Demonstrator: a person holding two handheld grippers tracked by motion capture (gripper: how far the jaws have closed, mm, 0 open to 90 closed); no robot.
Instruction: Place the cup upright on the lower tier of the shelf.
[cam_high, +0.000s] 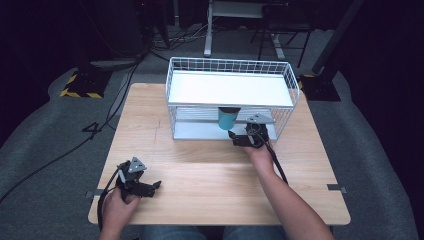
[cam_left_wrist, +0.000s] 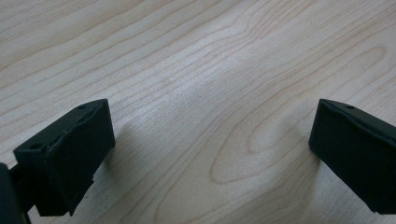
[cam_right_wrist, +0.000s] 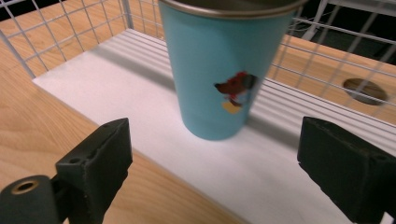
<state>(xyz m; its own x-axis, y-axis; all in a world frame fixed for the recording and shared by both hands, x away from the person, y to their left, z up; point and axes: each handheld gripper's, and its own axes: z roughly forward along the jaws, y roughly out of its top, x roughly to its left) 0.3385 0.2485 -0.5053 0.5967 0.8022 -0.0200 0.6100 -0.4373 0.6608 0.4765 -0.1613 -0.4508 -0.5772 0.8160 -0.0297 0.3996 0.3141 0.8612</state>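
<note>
Your left tongs (cam_high: 156, 185) rest low over the bare desk (cam_high: 200, 170), jaws spread wide with nothing between them, well apart from the wire rack (cam_high: 230, 95) and toward its near left. On the rack's lower shelf (cam_right_wrist: 154, 121) the blue cup (cam_right_wrist: 217, 70) stands upright, long axis vertical, mouth up, near the shelf's open front edge. Your right tongs (cam_high: 233, 137) face it from that edge, jaws apart, cup unclamped.

Light wood-grain counter (cam_high: 200, 170) carries white two-tier wire-mesh shelf rack (cam_high: 230, 90) at far centre. Teal metal-rimmed cup with cartoon sticker (cam_right_wrist: 219, 70) stands upright on rack's lower white shelf.
</note>
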